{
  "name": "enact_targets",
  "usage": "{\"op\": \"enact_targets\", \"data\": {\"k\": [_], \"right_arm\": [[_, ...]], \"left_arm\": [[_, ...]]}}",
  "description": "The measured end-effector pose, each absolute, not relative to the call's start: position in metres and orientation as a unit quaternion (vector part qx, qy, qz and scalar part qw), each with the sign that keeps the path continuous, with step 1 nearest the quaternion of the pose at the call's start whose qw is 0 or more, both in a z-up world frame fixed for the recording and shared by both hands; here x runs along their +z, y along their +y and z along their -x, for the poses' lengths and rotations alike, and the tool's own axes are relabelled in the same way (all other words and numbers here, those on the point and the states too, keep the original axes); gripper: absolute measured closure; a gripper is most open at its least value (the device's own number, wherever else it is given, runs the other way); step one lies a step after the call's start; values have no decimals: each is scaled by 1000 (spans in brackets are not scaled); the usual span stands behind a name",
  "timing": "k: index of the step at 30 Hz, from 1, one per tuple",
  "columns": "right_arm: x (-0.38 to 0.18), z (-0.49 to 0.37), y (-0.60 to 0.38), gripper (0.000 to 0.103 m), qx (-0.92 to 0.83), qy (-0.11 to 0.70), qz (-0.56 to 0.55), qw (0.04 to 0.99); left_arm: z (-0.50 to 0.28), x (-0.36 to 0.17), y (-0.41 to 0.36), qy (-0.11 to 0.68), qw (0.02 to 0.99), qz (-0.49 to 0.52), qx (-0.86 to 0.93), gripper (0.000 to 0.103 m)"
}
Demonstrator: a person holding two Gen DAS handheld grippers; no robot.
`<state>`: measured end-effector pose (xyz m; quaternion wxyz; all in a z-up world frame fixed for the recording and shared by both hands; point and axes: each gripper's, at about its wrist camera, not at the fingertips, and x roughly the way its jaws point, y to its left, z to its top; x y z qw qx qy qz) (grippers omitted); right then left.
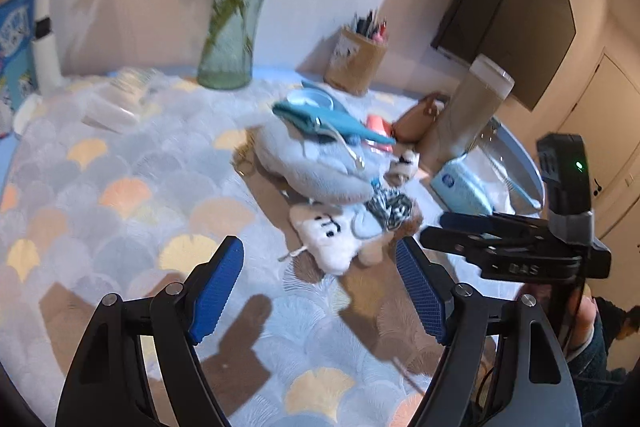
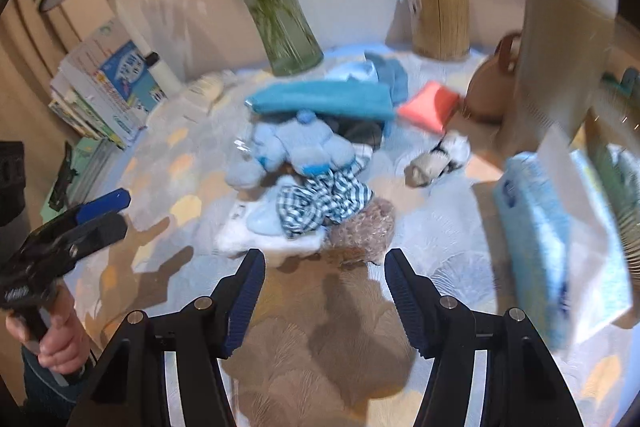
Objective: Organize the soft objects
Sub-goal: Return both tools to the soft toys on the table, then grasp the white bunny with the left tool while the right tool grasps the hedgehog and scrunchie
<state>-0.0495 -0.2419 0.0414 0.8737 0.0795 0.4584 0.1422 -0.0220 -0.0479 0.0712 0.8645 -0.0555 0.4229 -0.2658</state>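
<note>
A heap of soft things lies in the middle of the scallop-patterned table cloth (image 1: 120, 195). It holds a pale blue plush (image 1: 316, 163), a teal cloth (image 1: 344, 125) draped on top, a white plush with a drawn face (image 1: 328, 239) and a striped garment (image 2: 324, 203). A brown fuzzy plush (image 2: 364, 227) sits at the heap's near edge. My left gripper (image 1: 320, 259) stands open just short of the white plush, nothing between its fingers. My right gripper (image 2: 324, 267) also stands open, in front of the heap and apart from it. A rolled sock (image 2: 436, 159) lies to the right.
A green glass vase (image 1: 226, 47) with stems stands at the back, next to a woven pen holder (image 2: 440, 19). A brown bag (image 2: 492, 87), a tall pale cup (image 2: 564, 27) and a blue tissue pack (image 2: 536, 239) crowd the right side. Books (image 2: 100, 87) are stacked at the left.
</note>
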Motion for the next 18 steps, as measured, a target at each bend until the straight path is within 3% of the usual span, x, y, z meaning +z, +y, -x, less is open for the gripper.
{"op": "enact_targets", "data": {"k": [16, 18], "right_arm": [[4, -15, -246, 42, 132, 469, -115, 866], [5, -11, -246, 57, 135, 461, -115, 870]], "left_arm": [[-16, 27, -85, 479, 835, 19, -269, 26], [-15, 26, -95, 480, 830, 10, -284, 26]]}}
